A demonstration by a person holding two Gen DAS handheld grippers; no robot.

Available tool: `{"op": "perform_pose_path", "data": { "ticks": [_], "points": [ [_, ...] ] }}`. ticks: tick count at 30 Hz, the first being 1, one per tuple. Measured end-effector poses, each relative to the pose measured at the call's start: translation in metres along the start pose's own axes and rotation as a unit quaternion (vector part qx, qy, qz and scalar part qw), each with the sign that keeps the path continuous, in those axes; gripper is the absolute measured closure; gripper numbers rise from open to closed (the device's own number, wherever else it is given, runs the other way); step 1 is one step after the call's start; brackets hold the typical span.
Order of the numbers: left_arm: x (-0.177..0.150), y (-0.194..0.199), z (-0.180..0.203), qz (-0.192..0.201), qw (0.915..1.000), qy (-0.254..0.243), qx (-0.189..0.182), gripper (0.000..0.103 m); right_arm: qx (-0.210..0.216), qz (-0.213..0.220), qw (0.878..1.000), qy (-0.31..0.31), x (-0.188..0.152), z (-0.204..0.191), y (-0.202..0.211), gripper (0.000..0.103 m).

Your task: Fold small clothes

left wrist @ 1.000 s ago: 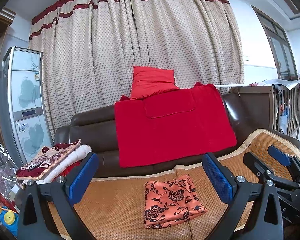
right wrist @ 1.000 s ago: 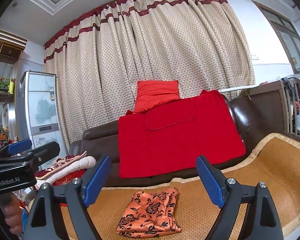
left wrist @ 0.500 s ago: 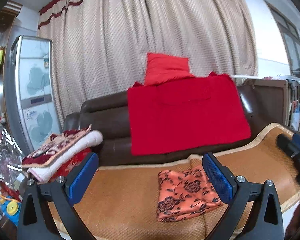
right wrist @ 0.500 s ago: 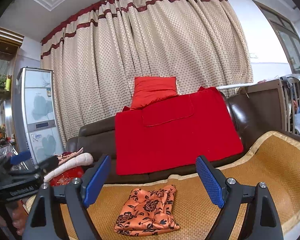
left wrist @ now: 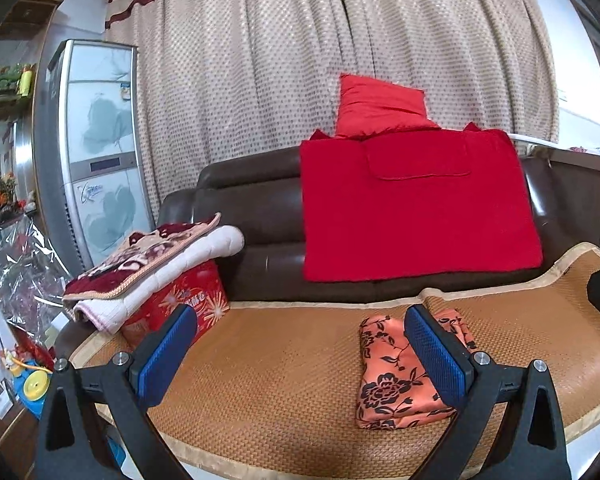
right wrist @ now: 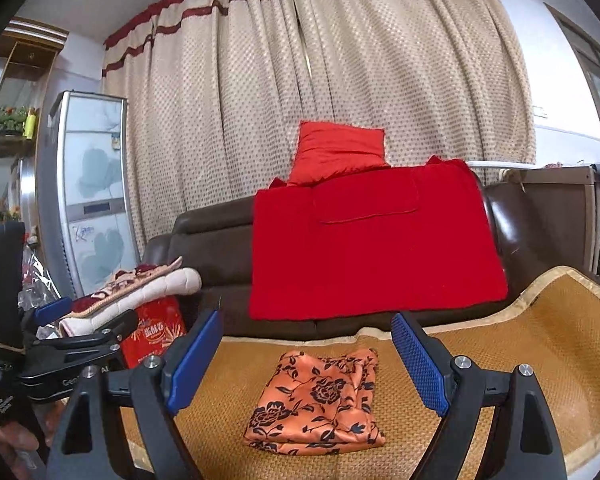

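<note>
A small orange garment with black flowers (right wrist: 318, 398) lies folded flat on the woven mat (right wrist: 520, 356) of the sofa seat. My right gripper (right wrist: 306, 336) hovers open in front of it, blue pads wide apart, nothing between them. In the left wrist view the same garment (left wrist: 396, 376) sits to the right, partly behind the right blue pad (left wrist: 434, 354). My left gripper (left wrist: 300, 328) is open and empty over bare mat (left wrist: 284, 372). In the right wrist view the left gripper (right wrist: 82, 322) also appears at the far left, held by a hand.
A red blanket (right wrist: 372, 248) hangs over the brown sofa back, a red cushion (right wrist: 338, 152) above it. Folded quilts (left wrist: 152, 264) rest on a red box (left wrist: 180, 308) at the sofa's left end. A tall cabinet (left wrist: 96, 152) and toys stand at the left.
The left gripper has swung left and dipped, so the garment slid from centre to behind its right pad. The right gripper shifted slightly; the garment stays folded and untouched.
</note>
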State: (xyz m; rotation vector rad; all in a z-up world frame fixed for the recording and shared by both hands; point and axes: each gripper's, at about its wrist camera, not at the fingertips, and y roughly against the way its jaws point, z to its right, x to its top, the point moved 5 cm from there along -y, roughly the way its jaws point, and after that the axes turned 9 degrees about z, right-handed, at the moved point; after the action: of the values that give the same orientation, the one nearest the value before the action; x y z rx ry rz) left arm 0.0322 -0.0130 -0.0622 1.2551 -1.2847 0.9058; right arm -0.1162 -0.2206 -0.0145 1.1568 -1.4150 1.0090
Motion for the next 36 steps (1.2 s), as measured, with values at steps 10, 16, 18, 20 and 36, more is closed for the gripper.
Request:
{"op": "perform_pose_path", "data": {
  "ticks": [10,16,18,20,36],
  "points": [
    [-0.004,-0.004,-0.001,-0.007,1.0000,0.000,0.003,0.000,-0.009,-0.036,0.999,-0.010,-0.015,-0.001,-0.010,0.015],
    [-0.005,-0.003,0.002,-0.007,1.0000,-0.005,0.002,0.000,-0.011,-0.041,0.999,-0.018,-0.017,0.005,-0.011,0.015],
    [-0.005,-0.003,0.003,-0.009,0.9999,-0.007,0.002,0.000,-0.011,-0.042,0.999,-0.021,-0.017,0.008,-0.011,0.015],
    [-0.006,-0.003,0.004,-0.011,0.9999,-0.008,0.002,0.000,-0.010,-0.043,0.999,-0.024,-0.017,0.010,-0.012,0.015],
    [-0.007,0.004,0.009,-0.012,0.9997,-0.022,0.001,0.000,-0.015,-0.052,0.998,-0.038,-0.022,0.016,-0.010,0.015]
  ]
}}
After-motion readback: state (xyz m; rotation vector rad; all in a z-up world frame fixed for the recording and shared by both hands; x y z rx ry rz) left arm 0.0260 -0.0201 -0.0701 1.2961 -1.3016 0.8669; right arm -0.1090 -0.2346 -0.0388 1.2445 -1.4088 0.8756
